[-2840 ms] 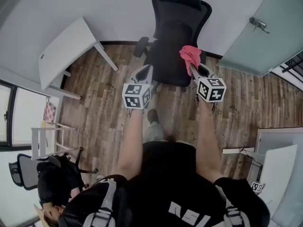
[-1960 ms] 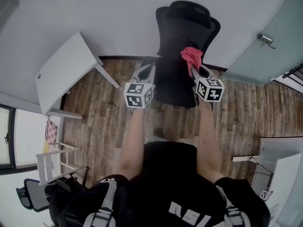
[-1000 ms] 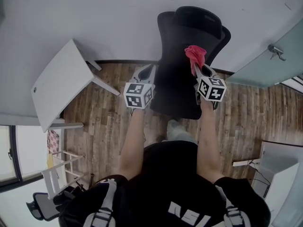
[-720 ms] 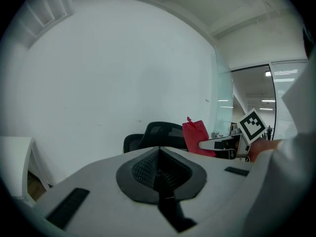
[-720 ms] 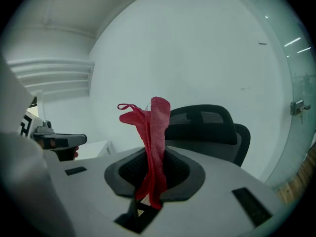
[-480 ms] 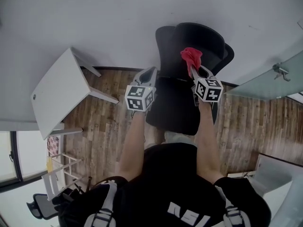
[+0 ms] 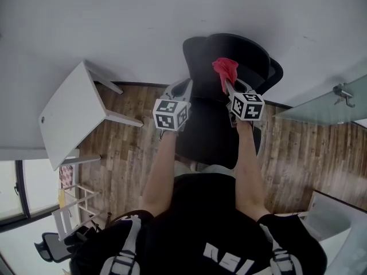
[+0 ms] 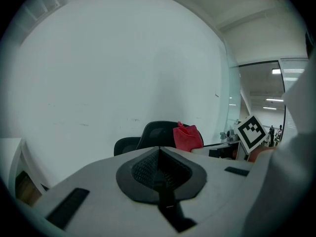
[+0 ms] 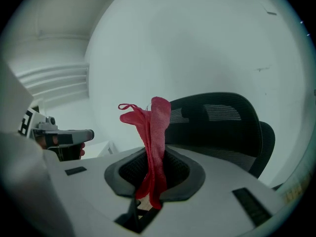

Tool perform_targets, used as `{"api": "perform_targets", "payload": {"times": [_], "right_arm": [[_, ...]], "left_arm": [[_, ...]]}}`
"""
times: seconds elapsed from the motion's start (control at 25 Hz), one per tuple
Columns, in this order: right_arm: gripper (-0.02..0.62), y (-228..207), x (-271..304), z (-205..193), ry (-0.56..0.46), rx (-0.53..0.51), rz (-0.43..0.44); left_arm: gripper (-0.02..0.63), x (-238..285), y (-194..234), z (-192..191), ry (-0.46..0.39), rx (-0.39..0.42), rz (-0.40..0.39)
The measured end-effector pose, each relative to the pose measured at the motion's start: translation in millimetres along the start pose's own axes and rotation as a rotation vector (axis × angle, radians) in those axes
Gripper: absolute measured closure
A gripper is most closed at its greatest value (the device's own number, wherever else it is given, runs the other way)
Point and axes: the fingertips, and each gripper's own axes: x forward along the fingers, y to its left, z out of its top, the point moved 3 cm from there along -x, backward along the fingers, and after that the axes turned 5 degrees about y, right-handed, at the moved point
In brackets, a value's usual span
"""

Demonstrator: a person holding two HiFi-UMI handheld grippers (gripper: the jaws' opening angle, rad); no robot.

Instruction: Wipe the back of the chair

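Overhead, your right tongs [image 7: 225, 86] hold the red cloth [image 7: 225, 69] in front of the upper back of the black chair [image 7: 243, 47], which stands by the white wall [image 7: 143, 22]. Your left tongs [image 7: 184, 87] hover just beside the chair's left edge. Along the left tongs [image 8: 159, 157], the jaws sit together with nothing between them, and the chair [image 8: 155, 131] and cloth [image 8: 186, 138] lie ahead. Along the right tongs [image 9: 154, 179], the jaws are clamped on the cloth [image 9: 157, 132], which stands upright before the chair's [image 9: 222, 122] mesh top.
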Motion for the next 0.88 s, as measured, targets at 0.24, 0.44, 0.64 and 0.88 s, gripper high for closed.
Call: {"api": "perform_targets", "payload": {"times": [0.24,0.44,0.64,0.88], "right_arm": [[0.508,-11.3,10.4,-2.6,0.012,0.024,0.005],[0.508,-17.6,17.2,-2.6,0.014,0.029,-0.008],[0.508,-13.9,31.1,-0.3,0.021,0.031,-0.028],[0.508,-4.9,54.9,7.1,0.026,0.029,-0.032]], "left_arm": [[0.581,28.3,2.5,7.3,0.015,-0.001,-0.015],[0.581,46.8,3.1,11.8,0.030,0.010,-0.051],[0.581,57.0,16.8,10.9,0.053,0.011,-0.081],[0.581,68.7,36.6,17.1,0.065,0.019,-0.109]]}}
